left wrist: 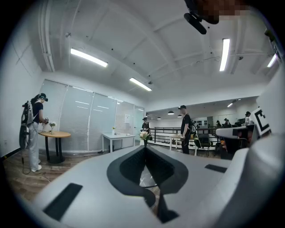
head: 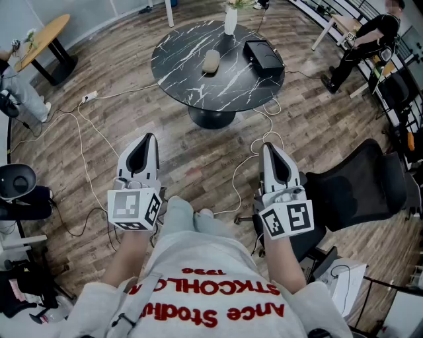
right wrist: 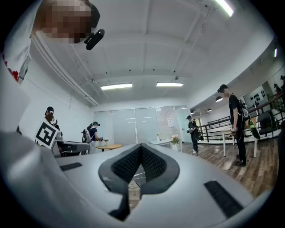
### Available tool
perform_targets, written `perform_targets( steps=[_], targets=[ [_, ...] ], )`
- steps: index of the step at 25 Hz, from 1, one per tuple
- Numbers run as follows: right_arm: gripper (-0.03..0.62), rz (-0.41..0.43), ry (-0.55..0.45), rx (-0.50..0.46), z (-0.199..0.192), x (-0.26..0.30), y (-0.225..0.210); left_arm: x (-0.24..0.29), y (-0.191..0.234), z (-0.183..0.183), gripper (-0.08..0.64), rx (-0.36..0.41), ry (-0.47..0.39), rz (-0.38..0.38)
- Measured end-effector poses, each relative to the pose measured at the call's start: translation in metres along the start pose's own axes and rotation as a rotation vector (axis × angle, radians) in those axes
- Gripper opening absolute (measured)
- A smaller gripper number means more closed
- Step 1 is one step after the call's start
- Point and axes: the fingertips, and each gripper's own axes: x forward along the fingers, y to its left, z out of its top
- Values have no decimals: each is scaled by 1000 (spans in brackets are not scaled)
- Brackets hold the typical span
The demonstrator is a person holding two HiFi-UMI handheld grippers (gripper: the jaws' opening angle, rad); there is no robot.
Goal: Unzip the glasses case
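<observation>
The glasses case (head: 210, 61) is a small beige oval lying on the round black marble table (head: 178, 66) far ahead of me. Both grippers are held level over the wooden floor, close to my body and well short of the table. My left gripper (head: 149, 137) has its jaws together with nothing between them. In the left gripper view its tips (left wrist: 145, 148) meet. My right gripper (head: 268, 146) is likewise shut and empty, and its tips (right wrist: 141, 145) meet in the right gripper view.
A black box (head: 263, 55) and a white vase (head: 230, 20) share the table with the case. White cables (head: 82, 152) trail over the floor. A black office chair (head: 360, 185) stands at my right, a wooden table (head: 43, 36) far left. A person (head: 367, 39) stands at the back right.
</observation>
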Motion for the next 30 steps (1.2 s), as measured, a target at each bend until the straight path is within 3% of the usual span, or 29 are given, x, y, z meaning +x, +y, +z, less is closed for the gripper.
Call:
perform_targets(
  steps=[6, 14, 23, 30],
  targets=[
    [14, 5, -16, -12, 4, 1, -2, 5, 0, 1, 6, -4, -12, 18],
    [15, 17, -21, 65, 4, 26, -20, 35, -3, -2, 6, -15, -1, 4],
    [15, 44, -42, 65, 8, 85, -30, 100, 8, -4, 6, -46, -8, 9],
    [15, 56, -16, 58, -1, 155, -64, 177, 33, -10, 6, -88, -18, 4]
  ],
)
